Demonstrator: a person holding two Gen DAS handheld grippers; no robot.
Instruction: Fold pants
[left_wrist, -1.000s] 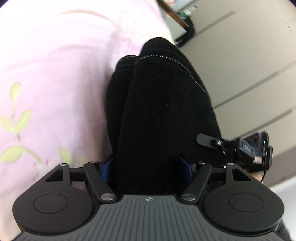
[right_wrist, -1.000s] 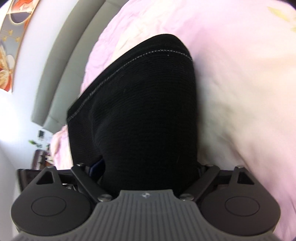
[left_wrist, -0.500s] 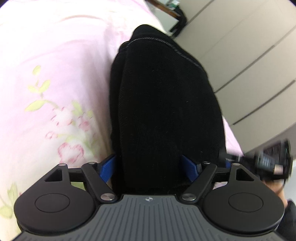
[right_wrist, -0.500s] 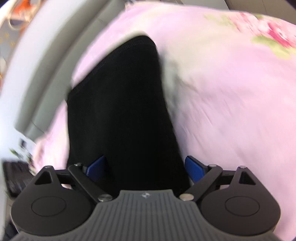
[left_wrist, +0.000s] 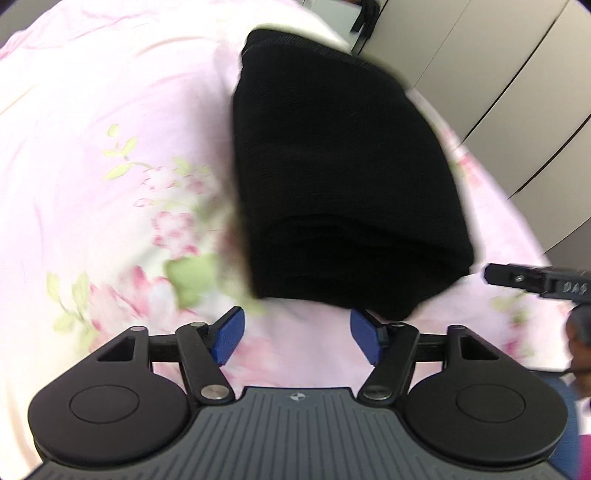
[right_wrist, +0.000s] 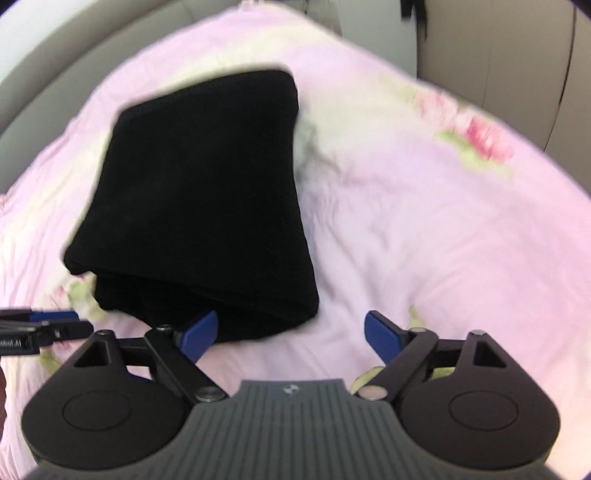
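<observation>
The black pants (left_wrist: 340, 177) lie folded into a thick rectangular stack on the pink floral bedsheet (left_wrist: 110, 155). In the right wrist view the pants (right_wrist: 207, 192) lie ahead and to the left. My left gripper (left_wrist: 297, 338) is open and empty, just short of the stack's near edge. My right gripper (right_wrist: 291, 334) is open and empty, its left blue pad (right_wrist: 197, 332) at the stack's near corner. The other gripper's tip shows at the right edge of the left wrist view (left_wrist: 535, 280) and at the left edge of the right wrist view (right_wrist: 40, 325).
Grey wardrobe panels (left_wrist: 498, 74) stand beyond the bed on the right. A grey padded headboard (right_wrist: 74, 48) curves behind the bed. The bedsheet (right_wrist: 424, 229) spreads wide to the right of the pants.
Both grippers have let go of the pants and pulled back. The fold has dropped flat onto the stack, which now lies on the bed.
</observation>
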